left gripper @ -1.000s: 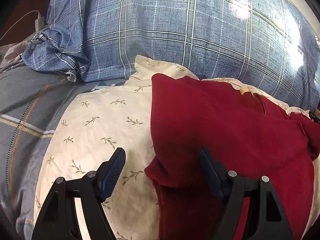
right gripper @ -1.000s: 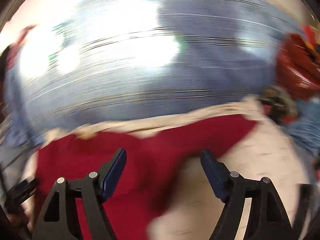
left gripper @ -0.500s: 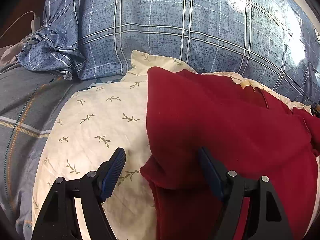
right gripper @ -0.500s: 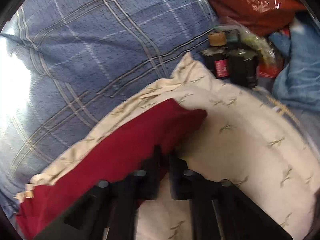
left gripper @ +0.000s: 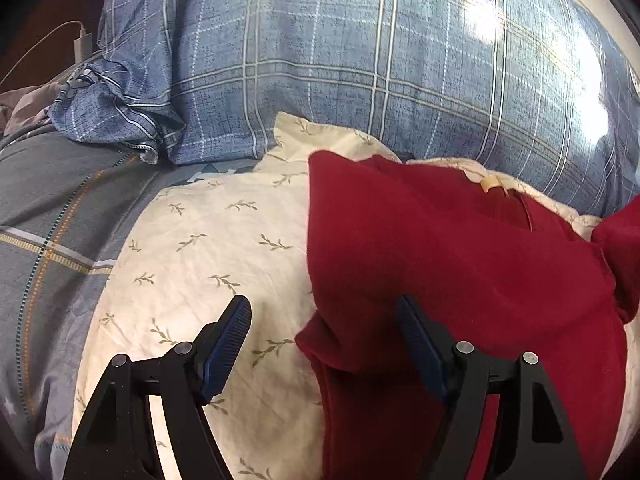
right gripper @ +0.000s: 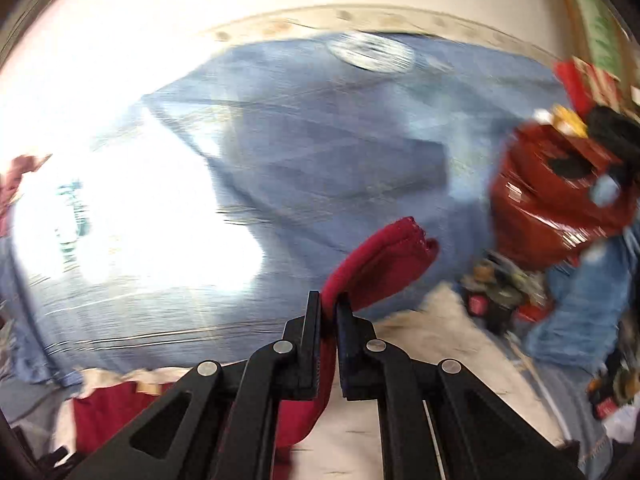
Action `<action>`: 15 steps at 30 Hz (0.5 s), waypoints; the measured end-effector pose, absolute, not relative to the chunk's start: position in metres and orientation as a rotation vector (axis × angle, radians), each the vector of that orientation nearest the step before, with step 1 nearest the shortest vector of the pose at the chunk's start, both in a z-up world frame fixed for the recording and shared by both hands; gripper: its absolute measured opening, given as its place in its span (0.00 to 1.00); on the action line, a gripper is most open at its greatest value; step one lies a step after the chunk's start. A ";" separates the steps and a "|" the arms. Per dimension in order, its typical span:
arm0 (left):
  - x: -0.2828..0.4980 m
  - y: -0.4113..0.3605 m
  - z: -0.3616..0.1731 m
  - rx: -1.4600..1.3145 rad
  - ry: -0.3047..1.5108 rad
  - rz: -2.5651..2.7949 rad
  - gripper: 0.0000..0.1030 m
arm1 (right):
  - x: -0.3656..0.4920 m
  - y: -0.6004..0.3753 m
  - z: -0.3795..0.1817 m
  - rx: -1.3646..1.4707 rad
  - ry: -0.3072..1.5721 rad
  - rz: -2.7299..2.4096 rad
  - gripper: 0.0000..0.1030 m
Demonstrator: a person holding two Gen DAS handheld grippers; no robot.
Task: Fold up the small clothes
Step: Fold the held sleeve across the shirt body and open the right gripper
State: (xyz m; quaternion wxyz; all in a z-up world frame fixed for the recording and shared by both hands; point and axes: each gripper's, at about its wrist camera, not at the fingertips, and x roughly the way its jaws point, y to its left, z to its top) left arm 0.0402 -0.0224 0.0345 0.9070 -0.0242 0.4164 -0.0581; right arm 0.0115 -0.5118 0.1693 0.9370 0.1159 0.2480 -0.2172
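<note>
A dark red garment lies on a cream leaf-print pillow. My left gripper is open, hovering just above the garment's near left corner, one finger over the pillow and the other over the red cloth. My right gripper is shut on an end of the red garment and holds it lifted above the pillow; the cloth sticks up beyond the fingertips. That raised end shows at the right edge of the left wrist view.
A large blue plaid pillow stands behind the cream one. A grey plaid bedsheet lies to the left, with a white charger cable beyond. The right wrist view is blurred; a red plastic bag and small bottles sit at its right.
My right gripper closed on the garment's right end and lifted it off the pillow. The left gripper stayed open and barely moved.
</note>
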 end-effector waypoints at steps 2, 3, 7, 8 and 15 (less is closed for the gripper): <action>0.039 -0.019 0.038 -0.065 0.852 -0.119 0.73 | 0.024 -0.482 0.176 0.216 0.506 -0.372 0.06; 0.038 -0.017 0.040 -0.071 0.848 -0.118 0.73 | 0.029 -0.469 0.177 0.206 0.509 -0.345 0.06; 0.036 -0.011 0.044 -0.086 0.839 -0.114 0.73 | 0.050 -0.423 0.175 0.172 0.527 -0.244 0.06; 0.035 -0.010 0.045 -0.090 0.838 -0.113 0.73 | 0.055 -0.415 0.173 0.172 0.536 -0.221 0.06; 0.035 -0.005 0.048 -0.101 0.831 -0.112 0.73 | 0.066 -0.351 0.152 0.124 0.607 -0.072 0.06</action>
